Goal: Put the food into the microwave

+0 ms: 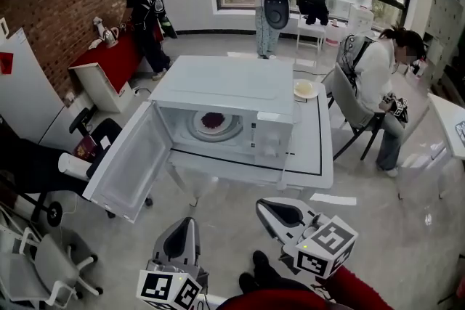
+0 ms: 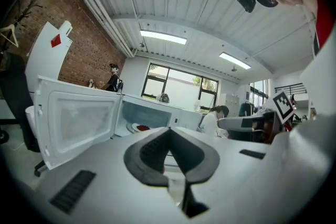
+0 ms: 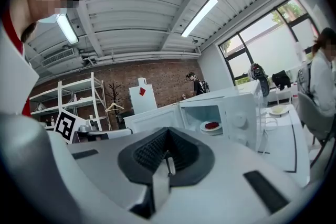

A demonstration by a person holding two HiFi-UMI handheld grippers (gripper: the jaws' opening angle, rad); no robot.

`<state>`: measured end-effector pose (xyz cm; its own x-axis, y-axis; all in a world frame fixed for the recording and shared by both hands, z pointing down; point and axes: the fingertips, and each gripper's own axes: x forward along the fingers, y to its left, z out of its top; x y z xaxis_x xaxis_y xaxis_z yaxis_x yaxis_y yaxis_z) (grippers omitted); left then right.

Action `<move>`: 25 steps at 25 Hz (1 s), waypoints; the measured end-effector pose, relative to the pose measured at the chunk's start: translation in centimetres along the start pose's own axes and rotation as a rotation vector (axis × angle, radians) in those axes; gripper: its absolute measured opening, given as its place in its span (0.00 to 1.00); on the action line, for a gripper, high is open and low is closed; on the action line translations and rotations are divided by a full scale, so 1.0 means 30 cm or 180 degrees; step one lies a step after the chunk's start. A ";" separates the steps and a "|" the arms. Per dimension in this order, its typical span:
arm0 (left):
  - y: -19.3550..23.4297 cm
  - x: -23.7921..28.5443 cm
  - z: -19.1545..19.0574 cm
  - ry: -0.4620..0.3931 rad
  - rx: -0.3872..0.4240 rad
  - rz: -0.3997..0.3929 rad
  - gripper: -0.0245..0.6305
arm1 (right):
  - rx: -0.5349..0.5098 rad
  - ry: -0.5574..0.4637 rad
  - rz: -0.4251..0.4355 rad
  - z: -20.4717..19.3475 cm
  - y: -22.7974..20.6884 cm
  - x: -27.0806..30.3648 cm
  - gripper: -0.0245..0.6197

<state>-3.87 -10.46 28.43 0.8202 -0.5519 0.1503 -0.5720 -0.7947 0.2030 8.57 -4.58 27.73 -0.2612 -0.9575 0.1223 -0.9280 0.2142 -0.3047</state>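
Counter [image 1: 314, 150] ahead carries the microwave [image 1: 225, 87], its door [image 1: 127, 163] swung wide open toward my left. Plate [image 1: 232, 131] with the red food [image 1: 213, 120] sits on the turntable inside, so loading looks done. Likely next: shut the door. Its free edge lies ahead-left, nearer my left claw [image 2: 169, 135] than my right claw [image 3: 167, 140]. Both claws pressed together, empty, well short of the counter. No readable labels, only square markers.

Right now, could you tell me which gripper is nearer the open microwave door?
Left. The left gripper is just below-right of the microwave door; the right gripper is much farther right.
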 end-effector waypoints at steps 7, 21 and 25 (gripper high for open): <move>0.015 -0.054 -0.063 0.0040 -0.0147 0.0128 0.05 | 0.0133 0.0001 -0.0042 -0.052 -0.013 -0.045 0.06; -0.008 -0.098 -0.050 -0.0057 -0.0141 0.0129 0.05 | -0.0032 0.0054 -0.0139 -0.108 -0.002 -0.102 0.06; -0.009 -0.103 -0.050 -0.0063 -0.0096 0.0132 0.05 | -0.0145 0.0044 -0.0118 -0.107 0.019 -0.092 0.06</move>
<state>-6.27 -8.15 29.37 0.7955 -0.5895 0.1400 -0.6053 -0.7632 0.2260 7.91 -1.20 30.27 -0.2297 -0.9623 0.1458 -0.9482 0.1875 -0.2565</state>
